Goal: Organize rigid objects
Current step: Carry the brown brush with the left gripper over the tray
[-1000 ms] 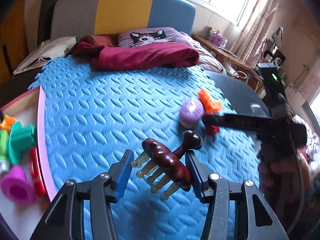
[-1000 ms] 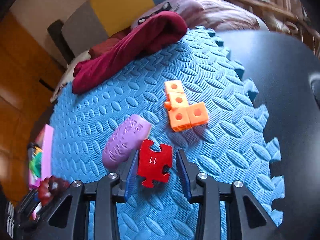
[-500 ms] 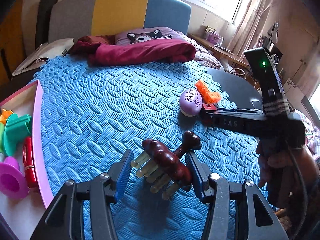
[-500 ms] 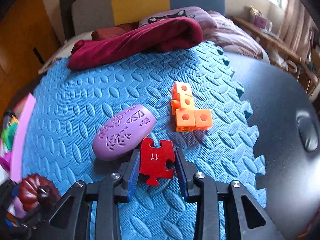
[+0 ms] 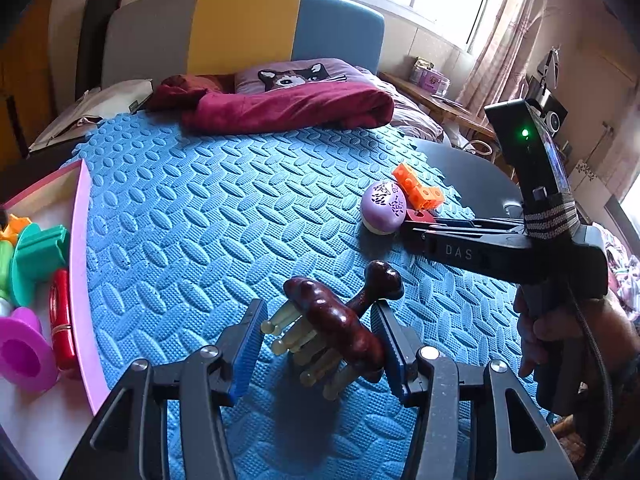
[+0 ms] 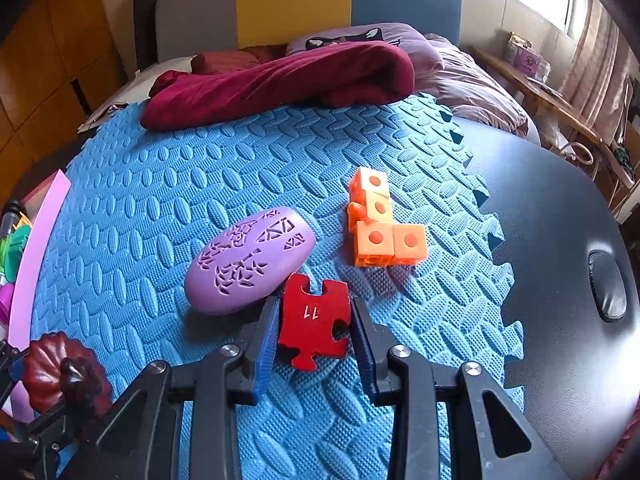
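The right gripper (image 6: 313,322) has its jaws pinching a red puzzle piece (image 6: 314,320) marked 11, one blue pad against each side edge; the jaws have just been closing on it. The piece sits low over the blue foam mat (image 6: 168,200) that covers the dark surface (image 6: 560,220); whether it touches the mat I cannot tell. Just beside it, to the left in this view, lies a purple oval case (image 6: 250,260) with cut-out patterns, and a little farther back an L-shaped cluster of orange linking cubes (image 6: 380,224) rests on the mat, apart from both. The left gripper (image 5: 318,344) holds a dark wooden massager (image 5: 336,320) with pale prongs; the right jaw's pad presses its body, the left pad sits at the prong tips, so the jaws stand partly spread around it. At the left edge of that view a pink-rimmed tray (image 5: 82,248) holds green, magenta and red toys. A hand (image 5: 560,332) grips the right gripper's handle.
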Available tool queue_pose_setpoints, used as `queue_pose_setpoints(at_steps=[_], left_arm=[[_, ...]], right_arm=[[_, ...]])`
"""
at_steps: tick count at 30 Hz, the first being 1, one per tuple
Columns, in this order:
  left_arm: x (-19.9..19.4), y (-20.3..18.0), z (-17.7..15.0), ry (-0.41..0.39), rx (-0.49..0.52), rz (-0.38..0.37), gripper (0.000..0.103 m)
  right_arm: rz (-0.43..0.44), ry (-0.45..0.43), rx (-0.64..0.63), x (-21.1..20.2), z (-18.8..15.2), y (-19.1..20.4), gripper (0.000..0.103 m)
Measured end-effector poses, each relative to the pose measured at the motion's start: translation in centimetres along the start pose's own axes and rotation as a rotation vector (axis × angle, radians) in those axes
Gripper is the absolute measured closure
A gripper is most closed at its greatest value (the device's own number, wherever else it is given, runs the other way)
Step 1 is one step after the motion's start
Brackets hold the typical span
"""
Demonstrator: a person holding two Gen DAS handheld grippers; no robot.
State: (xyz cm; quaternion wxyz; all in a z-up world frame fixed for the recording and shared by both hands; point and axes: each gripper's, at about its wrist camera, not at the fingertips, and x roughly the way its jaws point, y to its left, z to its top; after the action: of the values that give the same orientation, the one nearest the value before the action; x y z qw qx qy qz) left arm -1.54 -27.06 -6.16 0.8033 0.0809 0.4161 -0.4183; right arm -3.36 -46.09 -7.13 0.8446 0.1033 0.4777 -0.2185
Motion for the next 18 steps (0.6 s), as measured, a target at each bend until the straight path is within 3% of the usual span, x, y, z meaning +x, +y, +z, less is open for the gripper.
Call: queue_pose_setpoints(at_steps=[18], left_arm=[[-3.9,-0.1,0.0,-0.055,0.018,0.066,0.049]], right_arm=[[-0.055,-0.040,-0.090,-0.2,-0.3,1.2,0.070]])
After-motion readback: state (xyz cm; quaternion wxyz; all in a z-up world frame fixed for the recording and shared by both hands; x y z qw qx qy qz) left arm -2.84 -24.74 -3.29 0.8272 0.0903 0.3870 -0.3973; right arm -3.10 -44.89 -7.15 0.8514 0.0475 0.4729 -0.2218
